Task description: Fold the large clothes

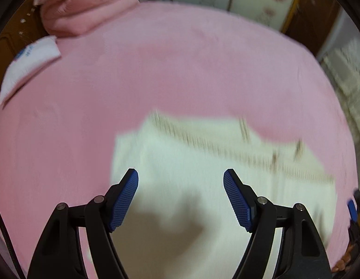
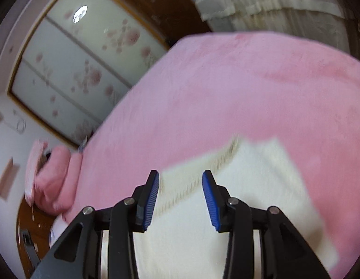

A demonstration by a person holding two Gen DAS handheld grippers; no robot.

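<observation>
The white garment [image 1: 203, 174] lies on the pink bedspread [image 1: 180, 69], already a squarish layered shape, so I judge the fold well along. My left gripper [image 1: 181, 197] gapes wide, my right gripper [image 2: 181, 200] partly open, both empty above the cloth; tidying or another fold may remain.

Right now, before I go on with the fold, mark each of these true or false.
1. The white garment lies on a pink bedcover. True.
2. The left gripper is clamped on the garment. False: its jaws stand apart, nothing pinched.
3. The right gripper is open. True.
4. The bedcover is blue. False: it is pink.
5. A folded pink blanket sits at the bed's far corner. True.
</observation>
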